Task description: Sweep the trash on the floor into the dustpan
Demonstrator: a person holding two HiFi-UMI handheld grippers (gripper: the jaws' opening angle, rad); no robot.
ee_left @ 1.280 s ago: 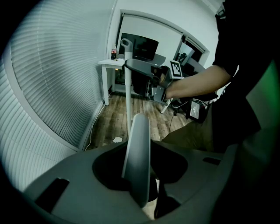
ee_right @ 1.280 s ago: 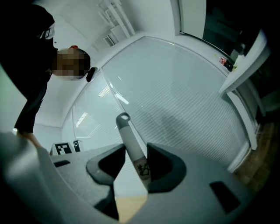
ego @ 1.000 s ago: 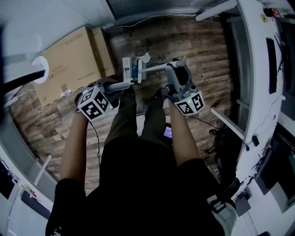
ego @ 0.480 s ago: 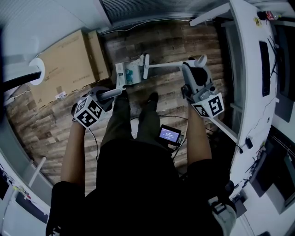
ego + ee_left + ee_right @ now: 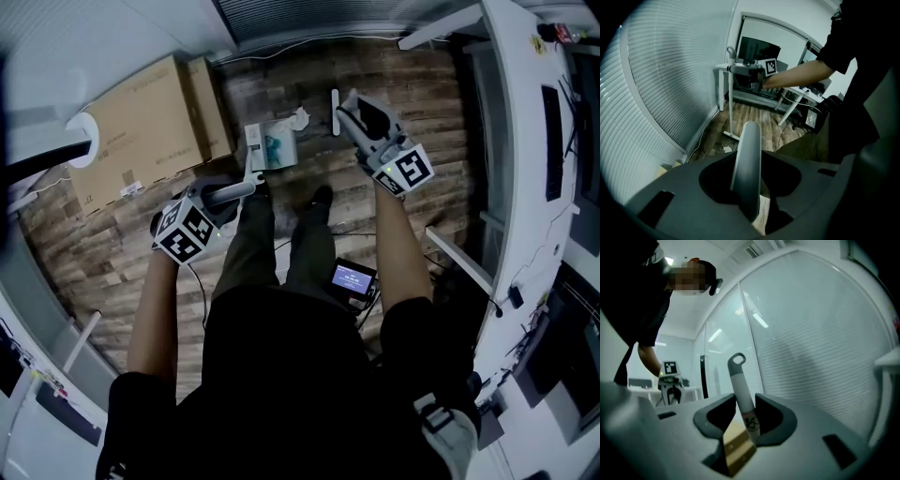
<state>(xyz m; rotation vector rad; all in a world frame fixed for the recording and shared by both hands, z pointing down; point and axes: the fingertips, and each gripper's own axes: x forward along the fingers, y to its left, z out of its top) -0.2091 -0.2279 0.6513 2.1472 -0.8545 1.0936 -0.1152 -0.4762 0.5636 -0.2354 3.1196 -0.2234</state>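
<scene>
my left claw [image 5: 247, 185] is clamped on the dustpan [image 5: 270, 148] handle and my right claw [image 5: 349, 103] on the broom [image 5: 740, 389], and the crumpled paper [image 5: 298, 119] lies just beside the pan, so a hasty stroke could flick it past

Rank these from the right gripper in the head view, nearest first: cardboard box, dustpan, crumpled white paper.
From the right gripper:
1. Crumpled white paper, on the floor just to its left.
2. Dustpan, left of the paper and slightly lower in the picture.
3. Cardboard box, far left, beyond the dustpan.
</scene>
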